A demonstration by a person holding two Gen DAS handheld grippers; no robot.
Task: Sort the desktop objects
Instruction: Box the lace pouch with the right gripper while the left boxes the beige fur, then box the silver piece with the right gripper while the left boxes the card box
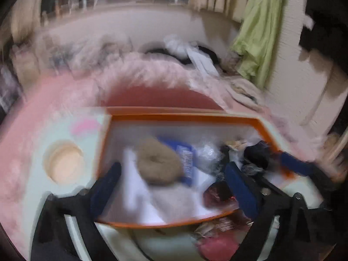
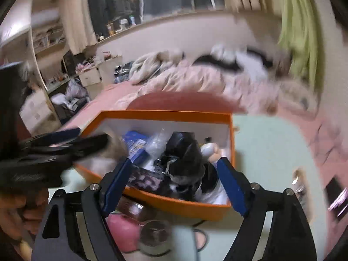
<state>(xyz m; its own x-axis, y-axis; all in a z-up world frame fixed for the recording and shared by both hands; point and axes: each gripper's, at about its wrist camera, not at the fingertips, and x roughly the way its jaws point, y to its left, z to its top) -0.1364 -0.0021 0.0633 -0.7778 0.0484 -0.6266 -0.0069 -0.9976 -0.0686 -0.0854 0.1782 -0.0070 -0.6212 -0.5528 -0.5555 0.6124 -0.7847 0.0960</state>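
On the left of the pale green table top (image 1: 28, 165) there is a round recess (image 1: 65, 163), with nothing in it that can be made out. Just beside it stands the orange box (image 1: 180, 117), open, already holding the sorted goods: a brown fuzzy ring (image 1: 159, 162) lying on white paper, a blue packet (image 1: 187, 158) touching it, clear plastic wrap (image 1: 207, 154), and dark bundled items toward the right wall.

The left gripper (image 1: 171, 184) hangs over the near left part of the box, jaws spread wide, nothing between the pads. The right gripper (image 2: 174, 184) stands over the near right part, above a black bag (image 2: 184, 152), likewise wide apart and holding nothing. Both views are blurred.

In front of the box, near the table edge, a pink rounded object (image 2: 122, 232), a silvery round tin (image 2: 155, 235) and a dark jar (image 2: 132, 208) lie unsorted; further items sit at the far right edge, too blurred to name.

Judgement: a deposit into the box appears complete; the step in hand is the return for another item. The next move calls for drawing one gripper back toward the near edge, centring open jaws on the pink object or the tin, then closing.
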